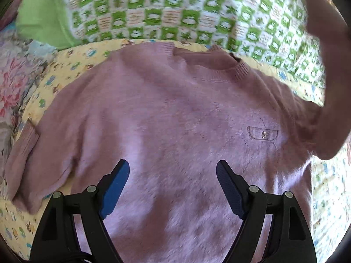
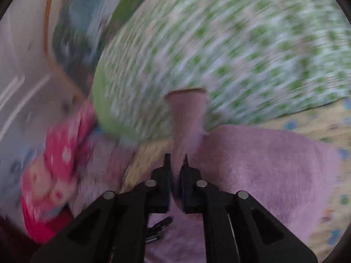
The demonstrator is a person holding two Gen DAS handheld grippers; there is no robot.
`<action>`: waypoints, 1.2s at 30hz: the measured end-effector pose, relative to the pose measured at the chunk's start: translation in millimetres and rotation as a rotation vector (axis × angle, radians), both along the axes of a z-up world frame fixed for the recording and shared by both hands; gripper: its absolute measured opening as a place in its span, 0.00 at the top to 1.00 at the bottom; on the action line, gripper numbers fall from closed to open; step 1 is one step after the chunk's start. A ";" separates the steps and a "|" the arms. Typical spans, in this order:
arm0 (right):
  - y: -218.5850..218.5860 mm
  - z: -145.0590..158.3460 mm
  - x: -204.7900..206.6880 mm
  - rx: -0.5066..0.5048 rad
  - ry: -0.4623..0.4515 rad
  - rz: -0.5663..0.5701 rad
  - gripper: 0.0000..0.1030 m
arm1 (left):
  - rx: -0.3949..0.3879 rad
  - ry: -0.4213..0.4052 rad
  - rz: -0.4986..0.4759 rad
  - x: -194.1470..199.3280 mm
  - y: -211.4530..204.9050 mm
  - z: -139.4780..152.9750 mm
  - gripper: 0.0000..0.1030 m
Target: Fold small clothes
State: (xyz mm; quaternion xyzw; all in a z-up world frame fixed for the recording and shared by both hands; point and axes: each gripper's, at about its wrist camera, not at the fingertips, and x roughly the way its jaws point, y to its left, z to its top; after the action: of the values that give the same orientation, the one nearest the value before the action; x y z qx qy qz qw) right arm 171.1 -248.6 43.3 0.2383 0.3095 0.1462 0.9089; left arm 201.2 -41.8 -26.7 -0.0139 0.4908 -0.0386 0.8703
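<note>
A small pink knit sweater [image 1: 166, 114] lies face up on a yellow patterned sheet [image 1: 72, 65], its collar at the far side. Its left sleeve [image 1: 28, 160] lies flat at the left. My left gripper [image 1: 173, 168] is open and empty, hovering above the sweater's lower body. The right sleeve [image 1: 324, 70] is lifted up at the right of the left wrist view. My right gripper [image 2: 176, 156] is shut on that sleeve [image 2: 188, 114], whose cuff sticks up beyond the fingertips. The right wrist view is blurred by motion.
A green and white checked blanket [image 1: 175, 8] lies behind the sweater. A floral quilt [image 1: 15, 83] is at the left. A pink and red garment [image 2: 59, 157] lies at the left of the right wrist view, near a white wall [image 2: 19, 87].
</note>
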 end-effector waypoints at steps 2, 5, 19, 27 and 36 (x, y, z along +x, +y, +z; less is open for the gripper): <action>32.7 -23.8 18.7 -0.010 0.077 0.052 0.72 | -0.033 0.021 0.016 -2.3 13.5 -2.0 0.20; 37.0 -54.0 12.9 0.090 0.141 0.088 0.71 | -0.088 0.091 0.056 1.5 31.9 -16.7 0.19; -76.4 -103.3 -74.3 0.138 0.276 -0.345 0.70 | -0.273 0.156 0.253 72.3 48.1 -57.0 0.79; -132.7 -108.0 -71.6 0.042 0.321 -0.529 0.69 | -0.297 -0.118 0.134 24.9 77.9 30.7 0.95; -136.1 -146.2 -4.3 -0.007 0.404 -0.444 0.44 | -0.211 -0.005 0.216 7.2 105.1 -34.6 0.94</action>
State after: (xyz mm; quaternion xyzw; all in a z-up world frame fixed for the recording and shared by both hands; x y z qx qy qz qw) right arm 166.8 -384.7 -102.9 0.3213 0.4250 -0.1078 0.8394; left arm 208.4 63.4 -61.3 -0.1581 0.4776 0.0039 0.8643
